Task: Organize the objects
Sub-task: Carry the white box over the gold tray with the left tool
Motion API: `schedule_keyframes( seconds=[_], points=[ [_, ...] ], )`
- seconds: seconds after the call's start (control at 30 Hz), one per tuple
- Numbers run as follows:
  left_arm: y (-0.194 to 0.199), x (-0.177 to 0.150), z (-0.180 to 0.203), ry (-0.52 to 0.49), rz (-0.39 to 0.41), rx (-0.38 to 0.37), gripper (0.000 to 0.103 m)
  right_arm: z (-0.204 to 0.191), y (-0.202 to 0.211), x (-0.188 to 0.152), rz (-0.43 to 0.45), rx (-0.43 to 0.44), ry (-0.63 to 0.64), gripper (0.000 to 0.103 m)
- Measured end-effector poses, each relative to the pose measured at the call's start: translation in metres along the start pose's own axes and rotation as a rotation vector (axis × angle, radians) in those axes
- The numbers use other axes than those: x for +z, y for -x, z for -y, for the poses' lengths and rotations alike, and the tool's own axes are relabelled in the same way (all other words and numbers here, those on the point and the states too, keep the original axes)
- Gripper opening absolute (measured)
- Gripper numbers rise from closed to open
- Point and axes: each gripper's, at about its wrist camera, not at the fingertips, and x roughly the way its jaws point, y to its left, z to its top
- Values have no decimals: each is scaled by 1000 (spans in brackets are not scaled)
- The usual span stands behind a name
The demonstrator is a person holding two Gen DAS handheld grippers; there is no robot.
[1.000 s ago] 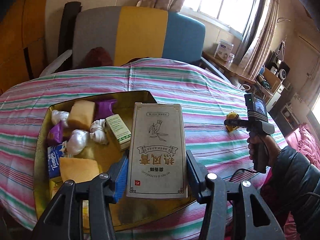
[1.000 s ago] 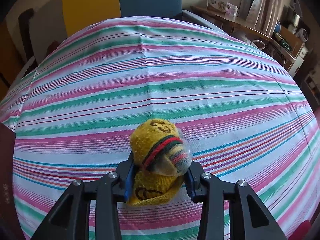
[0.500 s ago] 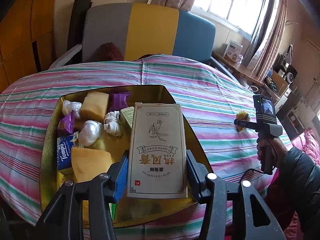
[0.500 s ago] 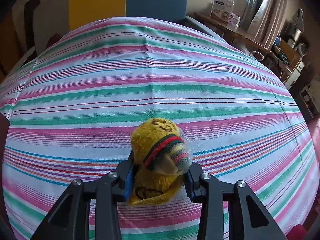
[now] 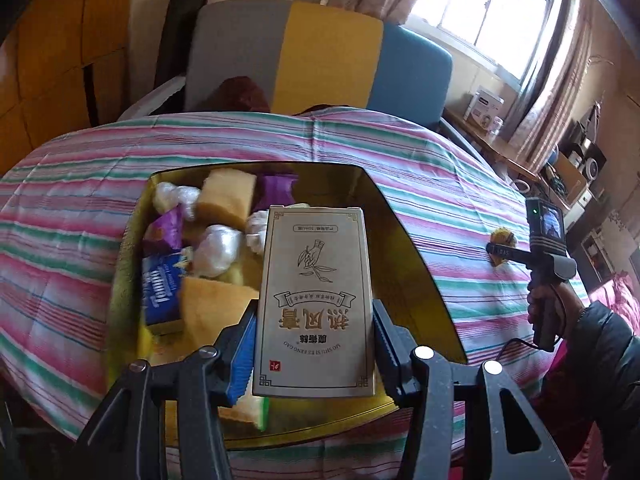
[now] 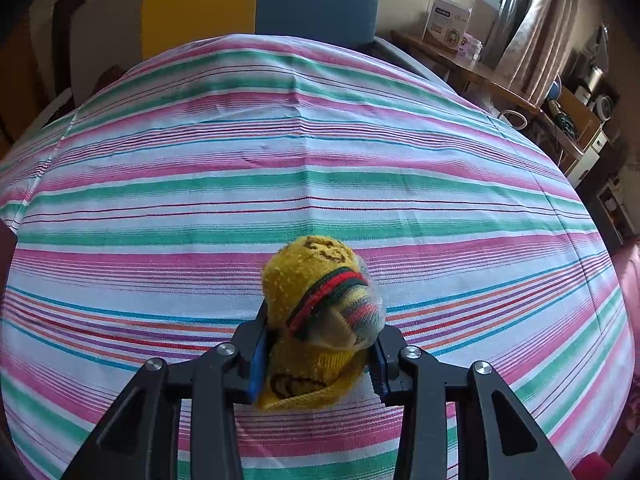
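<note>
A gold tin [image 5: 404, 248] lies open just ahead of the left gripper [image 5: 314, 344], crowded on its left half with yellow sponges [image 5: 226, 196], purple packets [image 5: 164, 232], white wrapped bundles [image 5: 216, 250] and a blue tissue pack [image 5: 160, 294]. The left gripper's jaws stand partly apart, clamped on the sides of a tan printed box [image 5: 316, 300], which it holds above the tin's near, right part. Off to that gripper's right, a gloveless hand [image 5: 540, 308] in a dark sleeve grips the handle of the right gripper [image 6: 318, 354]; its jaws are drawn close and pinch a rolled yellow knitted sock [image 6: 320, 312] low over the striped tablecloth [image 6: 280, 168]. Beyond both grippers stand a grey, yellow and blue chair [image 5: 320, 56], a curtained window [image 5: 492, 8] and a cluttered wooden side table [image 6: 472, 72] carrying a white carton [image 6: 446, 24].
</note>
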Motion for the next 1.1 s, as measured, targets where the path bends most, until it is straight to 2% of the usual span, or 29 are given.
schedule_keyframes(
  seconds=[0.2,0.3,0.4,0.6,0.73,0.8,0.93,1.0,1.1],
  points=[
    [26,-1,-57,152,31,11,52,1,0,0,1,1,0,40],
    [32,-5,-77,216,29,-13,52,0,0,0,0,-1,0,40],
    [26,-7,-78,258,-2,-84,52,0,0,0,-2,0,-1,40],
    [-5,0,-45,265,-79,-178,52,0,0,1,-5,0,-5,40],
    [-25,5,-26,236,-99,-110,52,0,0,1,-7,1,-9,40],
    [-42,6,-18,210,-136,-51,52,1,0,1,-8,2,-11,40],
    [-64,-6,-3,136,-196,-2,52,1,0,2,-10,3,-15,40],
    [-71,-14,-2,141,-213,-9,58,2,0,2,-10,2,-15,40],
    [-72,-16,-4,145,-218,-20,58,2,0,2,-10,3,-14,40]
  ],
)
